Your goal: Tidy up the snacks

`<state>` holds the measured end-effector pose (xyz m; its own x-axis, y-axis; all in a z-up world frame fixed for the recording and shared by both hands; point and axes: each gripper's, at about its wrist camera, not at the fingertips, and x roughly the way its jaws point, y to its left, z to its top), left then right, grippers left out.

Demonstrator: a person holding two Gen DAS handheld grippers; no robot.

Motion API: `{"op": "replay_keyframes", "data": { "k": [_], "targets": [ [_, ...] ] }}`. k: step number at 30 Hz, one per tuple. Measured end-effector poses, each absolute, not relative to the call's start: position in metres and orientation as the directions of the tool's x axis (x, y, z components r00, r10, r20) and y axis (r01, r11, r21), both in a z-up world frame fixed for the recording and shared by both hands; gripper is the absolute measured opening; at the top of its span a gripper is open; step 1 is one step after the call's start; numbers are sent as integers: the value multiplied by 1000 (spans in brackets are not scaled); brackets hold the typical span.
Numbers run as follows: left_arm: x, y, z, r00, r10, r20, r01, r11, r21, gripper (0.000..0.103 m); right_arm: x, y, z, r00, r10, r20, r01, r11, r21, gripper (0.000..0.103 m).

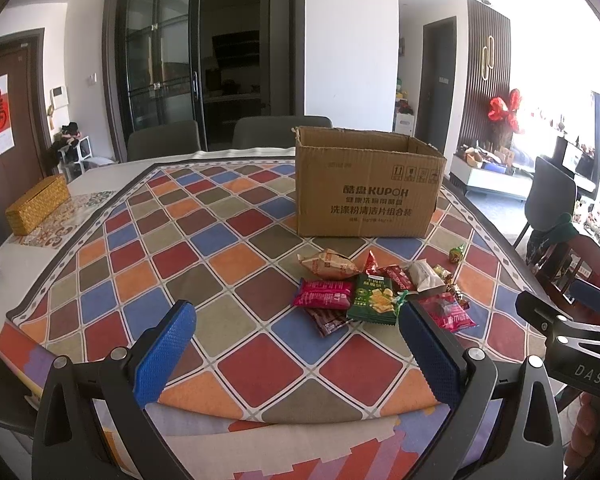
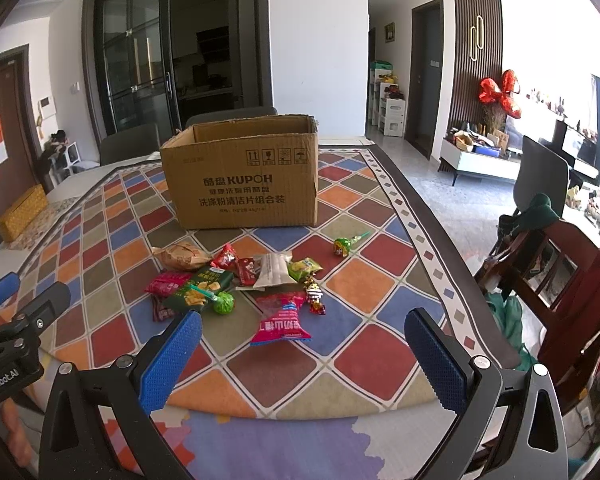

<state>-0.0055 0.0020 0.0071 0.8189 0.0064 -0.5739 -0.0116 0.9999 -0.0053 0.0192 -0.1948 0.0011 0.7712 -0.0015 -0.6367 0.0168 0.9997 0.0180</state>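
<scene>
Both the left claw [image 1: 296,344] and the right claw [image 2: 302,354] hang released and empty above the near edge of the table [image 2: 356,364] with its chequered cloth. The pile of bright snack packets [image 2: 236,284] lies just before the open brown cardboard box [image 2: 242,178].

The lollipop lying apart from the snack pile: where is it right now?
In the right wrist view the lollipop lies alone on the tablecloth, right of the snack pile and just in front of the cardboard box's right corner.
</scene>
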Motion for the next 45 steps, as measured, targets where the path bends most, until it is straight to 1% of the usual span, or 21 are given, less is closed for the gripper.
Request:
{"op": "replay_keyframes", "data": {
  "k": [39, 45],
  "targets": [
    [-4, 4, 6, 811, 7, -585, -10, 1000, -1, 103, 23, -195, 3, 766, -1, -642, 16, 1000, 18, 102],
    [7, -4, -7, 790, -4, -613, 14, 1000, 10, 96, 31, -197, -7, 751, 11, -661, 10, 1000, 27, 102]
  ]
}}
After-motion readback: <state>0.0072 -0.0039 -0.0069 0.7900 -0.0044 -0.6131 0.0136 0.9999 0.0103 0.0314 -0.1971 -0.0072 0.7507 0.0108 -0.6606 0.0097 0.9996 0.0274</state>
